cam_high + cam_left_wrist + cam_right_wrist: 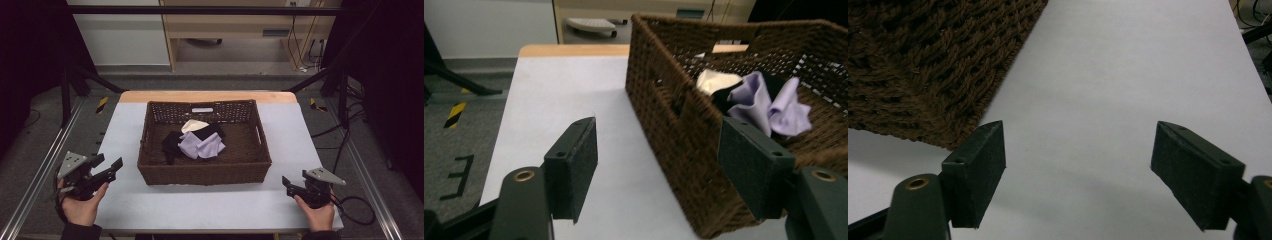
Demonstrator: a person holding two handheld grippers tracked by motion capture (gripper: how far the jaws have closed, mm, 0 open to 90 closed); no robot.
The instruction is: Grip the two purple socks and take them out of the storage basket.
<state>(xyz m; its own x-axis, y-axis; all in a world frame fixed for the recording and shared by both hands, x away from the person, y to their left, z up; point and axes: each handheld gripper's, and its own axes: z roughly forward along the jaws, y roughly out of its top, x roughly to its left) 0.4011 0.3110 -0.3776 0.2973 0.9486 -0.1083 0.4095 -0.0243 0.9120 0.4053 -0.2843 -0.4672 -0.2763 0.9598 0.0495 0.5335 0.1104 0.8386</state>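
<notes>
A brown wicker basket (pixel 205 172) stands in the middle of the white table (pixel 210 210). Inside it lie a lilac cloth (pixel 202 146), a black cloth (pixel 171 142) and a cream cloth (pixel 193 125), bunched together. The lilac cloth (pixel 769 102) and cream cloth (pixel 714 80) also show over the basket (pixel 674 125) wall in the left gripper view. My left gripper (pixel 106 165) is held at the table's front left, open and empty, just left of the basket. My right gripper (pixel 286 182) sits at the front right, open and empty, beside the basket's near corner (pixel 923 65).
The table's wooden far edge (pixel 205 96) lies behind the basket. Metal frame rails (pixel 40 170) run along both sides, with cables (pixel 360 210) on the floor at right. Bare table surface (pixel 1128 75) stretches in front of the right gripper.
</notes>
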